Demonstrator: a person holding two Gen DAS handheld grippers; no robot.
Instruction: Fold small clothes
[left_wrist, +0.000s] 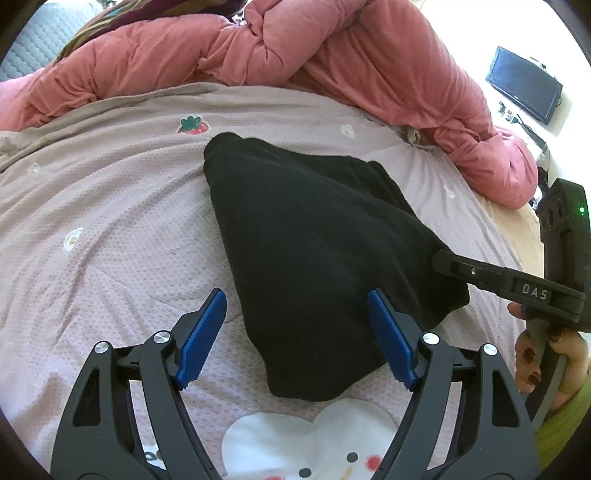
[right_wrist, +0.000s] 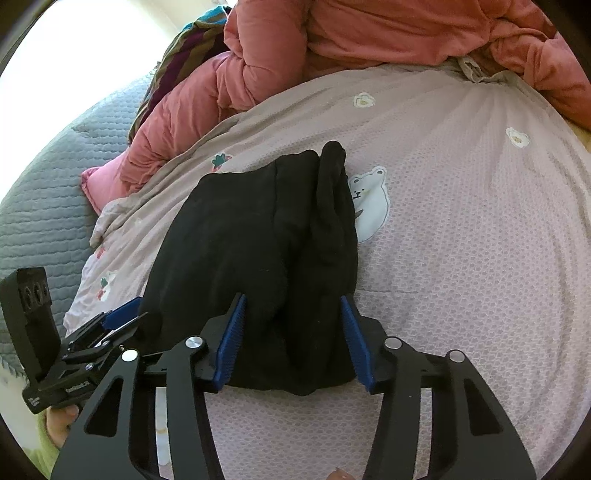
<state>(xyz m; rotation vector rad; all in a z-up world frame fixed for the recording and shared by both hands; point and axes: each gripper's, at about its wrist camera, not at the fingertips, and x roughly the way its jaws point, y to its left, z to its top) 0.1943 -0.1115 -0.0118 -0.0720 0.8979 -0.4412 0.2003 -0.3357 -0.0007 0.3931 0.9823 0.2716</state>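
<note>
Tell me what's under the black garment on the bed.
The black garment lies on a pink printed bedsheet. In the right wrist view it covers part of a white bear print. Whatever else is beneath is hidden.

The left gripper (left_wrist: 295, 332) points forward and down with its blue-padded fingers (left_wrist: 205, 332) spread wide, the left one over bare bedding and the right one over dark cloth. The right gripper (right_wrist: 291, 339) is likewise held low with its jaws apart, one finger to each side of the near end of the same cloth, nothing pinched between them. In the left wrist view the right gripper (left_wrist: 454, 267) reaches in from the right, gripped by a hand (left_wrist: 546, 365) with dark red nails; in the right wrist view the left gripper (right_wrist: 122, 321) sits near the left edge, fingers parted.
</note>
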